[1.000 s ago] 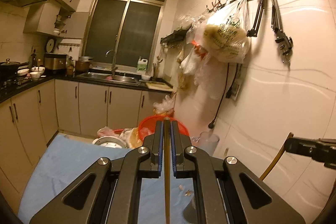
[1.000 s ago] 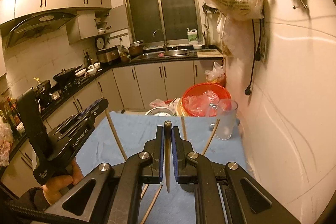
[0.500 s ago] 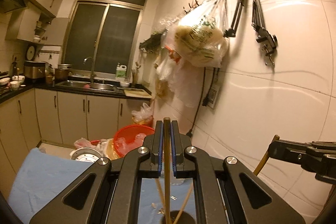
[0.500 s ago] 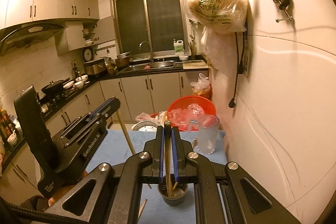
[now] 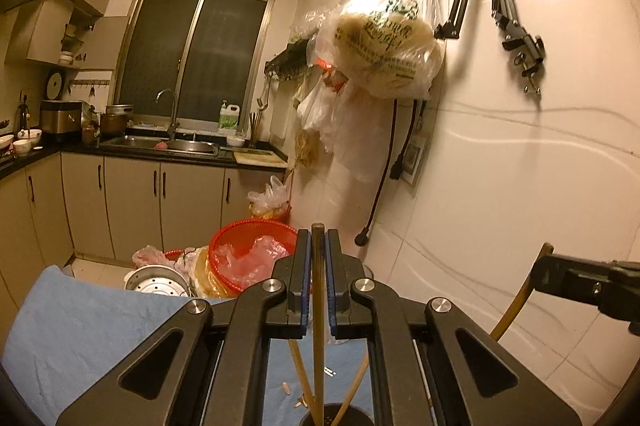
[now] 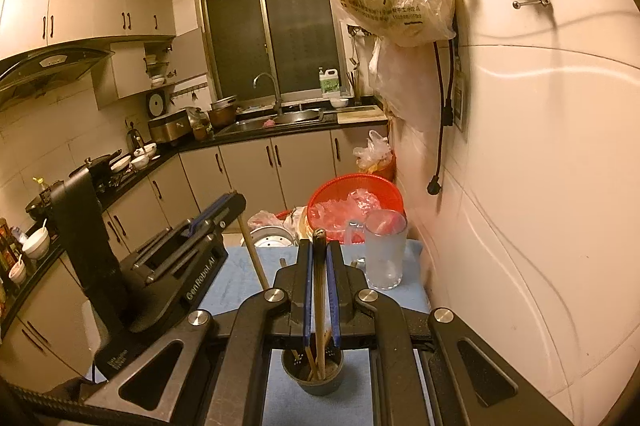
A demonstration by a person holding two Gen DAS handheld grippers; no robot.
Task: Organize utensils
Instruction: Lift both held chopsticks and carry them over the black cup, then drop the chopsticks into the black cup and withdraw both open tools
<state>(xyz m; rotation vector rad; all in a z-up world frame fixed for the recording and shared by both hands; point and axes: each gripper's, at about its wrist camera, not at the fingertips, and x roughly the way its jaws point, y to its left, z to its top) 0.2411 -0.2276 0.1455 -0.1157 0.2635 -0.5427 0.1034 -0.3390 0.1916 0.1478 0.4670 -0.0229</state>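
Chopsticks (image 6: 319, 290) sit pinched upright in both your grippers, so the tips can drop into the dark cup (image 6: 312, 372). Your right gripper (image 6: 319, 266) hangs right above it, with your left gripper (image 6: 224, 210) at ten o'clock.

Blue cloth (image 6: 240, 286) over the table. Frosted plastic pitcher (image 6: 385, 253) upright at its far right corner. Red basket (image 5: 256, 246) holding plastic bags, behind. Printed plastic bag (image 5: 386, 46) on wall hooks. Sink (image 6: 280, 118) under dark window (image 5: 192, 58).

A blue cloth (image 6: 240, 282) covers the bench; a dark utensil cup (image 6: 313, 372) stands mid-bench, a clear pitcher (image 6: 385, 254) at its far wall-side corner.
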